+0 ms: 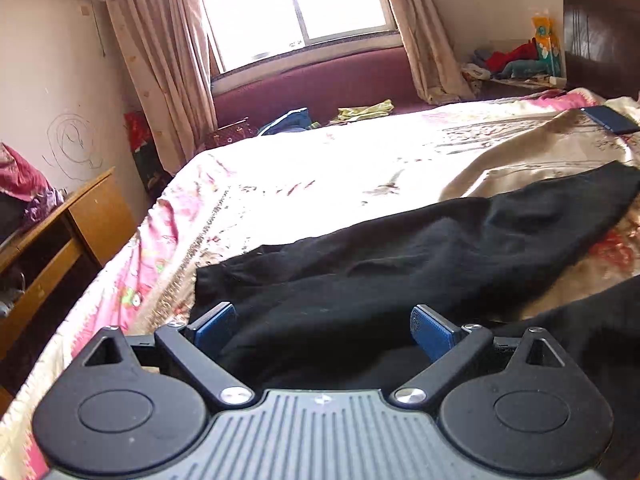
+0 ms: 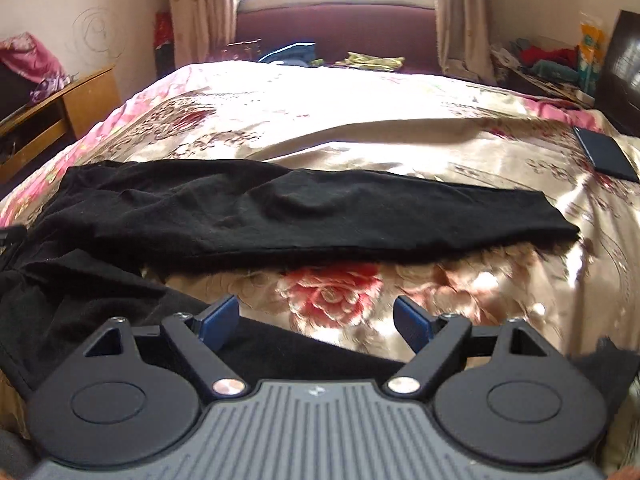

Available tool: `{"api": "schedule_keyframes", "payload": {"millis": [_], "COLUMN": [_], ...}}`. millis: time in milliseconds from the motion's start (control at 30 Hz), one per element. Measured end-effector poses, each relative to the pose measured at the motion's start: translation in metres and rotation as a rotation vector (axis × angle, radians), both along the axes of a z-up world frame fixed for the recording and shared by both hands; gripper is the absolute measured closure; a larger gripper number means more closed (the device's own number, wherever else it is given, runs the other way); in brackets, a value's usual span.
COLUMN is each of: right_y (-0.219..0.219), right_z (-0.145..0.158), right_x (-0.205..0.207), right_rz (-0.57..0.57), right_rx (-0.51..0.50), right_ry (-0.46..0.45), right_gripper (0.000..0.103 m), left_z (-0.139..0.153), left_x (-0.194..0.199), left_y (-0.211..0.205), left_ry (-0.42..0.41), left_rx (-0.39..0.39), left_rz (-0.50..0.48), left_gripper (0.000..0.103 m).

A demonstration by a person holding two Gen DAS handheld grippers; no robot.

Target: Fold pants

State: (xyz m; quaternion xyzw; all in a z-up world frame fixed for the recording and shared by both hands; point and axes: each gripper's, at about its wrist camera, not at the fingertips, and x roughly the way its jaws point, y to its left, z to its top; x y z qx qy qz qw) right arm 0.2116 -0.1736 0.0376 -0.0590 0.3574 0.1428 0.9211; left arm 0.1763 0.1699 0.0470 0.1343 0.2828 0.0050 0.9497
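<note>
Pants (image 2: pixel 248 216) are the landmark: black, soft knit, spread on the floral bedspread (image 2: pixel 360 128) near the bed's front edge, prob. laid out flat so the folds can be made in place.

Left of pants: wooden nightstand (image 2: pixel 80 96) w/ pink bundle on top, well apart, not involved.

At pants' left end, the wider waist part bunches toward the camera. Left gripper (image 1: pixel 322 330) hangs right over this black cloth, jaws spread wide, blue pads (image 1: pixel 218 326) either side of the fabric w/ nothing pinched. Looks like it's lining up for a grab at waist end; can't tell if pads touch the cloth.

Mid pants: far leg runs straight across the bed as one long strip, fairly flat, few wrinkles. Near leg trails under the right wrist camera, splayed off the far one w/ a wedge of bedspread btw them. My read: legs not yet stacked, so fold barely begun.

Right gripper (image 2: pixel 316 322) sits in front of the strip, over that wedge, jaws wide apart, empty, near leg's edge just below its left pad.

Right of pants: dark phone-like slab (image 2: pixel 604 154) lies beyond the cuff end, apart from it.
</note>
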Motion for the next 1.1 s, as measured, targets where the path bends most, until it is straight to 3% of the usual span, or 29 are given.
{"api": "schedule_keyframes", "payload": {"millis": [133, 200, 333, 433, 533, 633, 767, 933, 1033, 1100], "right_y": [0.047, 0.068, 0.092, 0.096, 0.103, 0.107, 0.116, 0.135, 0.142, 0.145], "right_z": [-0.014, -0.025, -0.056, -0.068, -0.07, -0.063, -0.053, -0.064, -0.068, -0.071], "right_x": [0.097, 0.144, 0.213, 0.23, 0.236, 0.245, 0.256, 0.275, 0.27, 0.266], "right_rz": [0.189, 0.258, 0.35, 0.397, 0.451, 0.475, 0.494, 0.527, 0.535, 0.529], "right_rx": [-0.062, -0.068, -0.065, -0.049, -0.132, -0.16, -0.234, -0.286, -0.285, -0.286], "right_ry": [-0.035, -0.041, -0.017, 0.05, 0.093, 0.155, 0.179, 0.304, 0.333, 0.342], "right_gripper": [0.021, 0.026, 0.029, 0.029, 0.029, 0.029, 0.029, 0.029, 0.048, 0.055], "left_z": [-0.011, -0.023, -0.047, -0.059, -0.065, -0.068, -0.064, -0.058, -0.058, -0.06], "left_x": [0.079, 0.117, 0.165, 0.182, 0.198, 0.21, 0.217, 0.224, 0.228, 0.233], "left_y": [0.045, 0.063, 0.094, 0.099, 0.093, 0.096, 0.101, 0.12, 0.129, 0.14], "left_ry": [0.052, 0.084, 0.164, 0.226, 0.273, 0.324, 0.347, 0.381, 0.406, 0.426], "left_rx": [0.059, 0.098, 0.088, 0.072, 0.089, 0.026, 0.024, -0.022, 0.012, -0.016], "left_rz": [0.025, 0.038, 0.064, 0.022, -0.021, -0.037, -0.051, -0.055, -0.067, -0.046], "left_gripper": [0.0, 0.0, 0.0, 0.0, 0.0, 0.0, 0.0, 0.002, 0.006, 0.007]}}
